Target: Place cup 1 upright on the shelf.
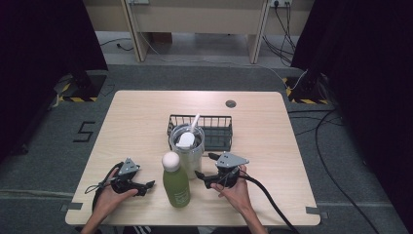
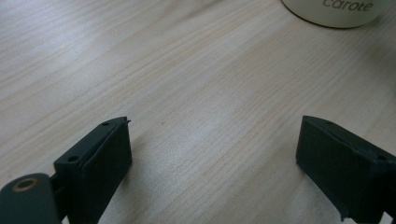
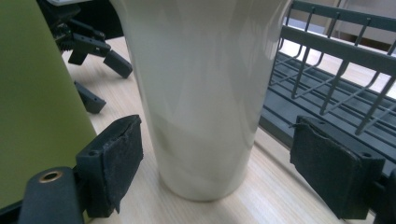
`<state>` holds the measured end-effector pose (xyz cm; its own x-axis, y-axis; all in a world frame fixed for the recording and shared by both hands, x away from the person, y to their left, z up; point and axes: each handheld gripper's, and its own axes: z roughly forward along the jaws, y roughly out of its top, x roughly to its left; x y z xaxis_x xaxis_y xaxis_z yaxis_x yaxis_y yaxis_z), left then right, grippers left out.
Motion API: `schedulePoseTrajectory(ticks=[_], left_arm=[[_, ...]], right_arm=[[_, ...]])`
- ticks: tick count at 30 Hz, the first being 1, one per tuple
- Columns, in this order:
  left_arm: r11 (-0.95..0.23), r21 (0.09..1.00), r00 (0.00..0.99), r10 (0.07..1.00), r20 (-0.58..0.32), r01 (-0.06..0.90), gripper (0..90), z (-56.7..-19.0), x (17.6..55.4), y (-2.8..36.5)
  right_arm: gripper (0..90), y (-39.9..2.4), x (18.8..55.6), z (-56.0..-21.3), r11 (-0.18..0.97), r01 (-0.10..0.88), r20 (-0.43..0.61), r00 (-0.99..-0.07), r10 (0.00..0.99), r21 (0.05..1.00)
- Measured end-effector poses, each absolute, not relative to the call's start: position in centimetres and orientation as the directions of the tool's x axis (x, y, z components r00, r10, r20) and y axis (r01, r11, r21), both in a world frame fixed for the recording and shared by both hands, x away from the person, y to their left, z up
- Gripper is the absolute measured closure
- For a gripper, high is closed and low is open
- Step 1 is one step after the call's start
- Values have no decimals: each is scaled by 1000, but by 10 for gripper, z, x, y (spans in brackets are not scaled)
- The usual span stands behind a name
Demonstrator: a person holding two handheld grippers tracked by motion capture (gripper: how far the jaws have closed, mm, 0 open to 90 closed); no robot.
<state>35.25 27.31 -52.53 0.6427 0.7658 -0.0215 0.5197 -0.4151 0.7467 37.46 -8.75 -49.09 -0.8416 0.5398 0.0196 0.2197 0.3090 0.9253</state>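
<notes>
A cream tumbler [image 1: 187, 155] stands on the table in front of a dark wire basket [image 1: 217, 127]; something white rests in its mouth. In the right gripper view the tumbler [image 3: 201, 93] rises between the two jaws of my right gripper [image 3: 217, 123], which is open and not touching it. A green bottle [image 1: 176, 185] with a white cap stands just left of that gripper [image 1: 203, 165]; its green side [image 3: 37, 93] shows close by. My left gripper [image 1: 147, 187] lies open left of the bottle, over bare wood [image 2: 215, 126], with the base of the tumbler [image 2: 336, 9] ahead.
The wire basket [image 3: 336, 79] sits close on the right of the tumbler. A small round grommet [image 1: 231, 103] is set in the table's far side. Cables trail from both grippers toward the table's near edge. Bare wood lies to the left and right.
</notes>
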Motion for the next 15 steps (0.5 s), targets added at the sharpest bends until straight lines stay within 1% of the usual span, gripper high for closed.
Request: schedulePoseTrajectory(ticks=[15], left_arm=[[-416, 747, 644, 765, -21, 519, 97, -525, 352, 273]], right_arm=[[169, -68, 383, -500, 301, 193, 13, -860, 511, 934]])
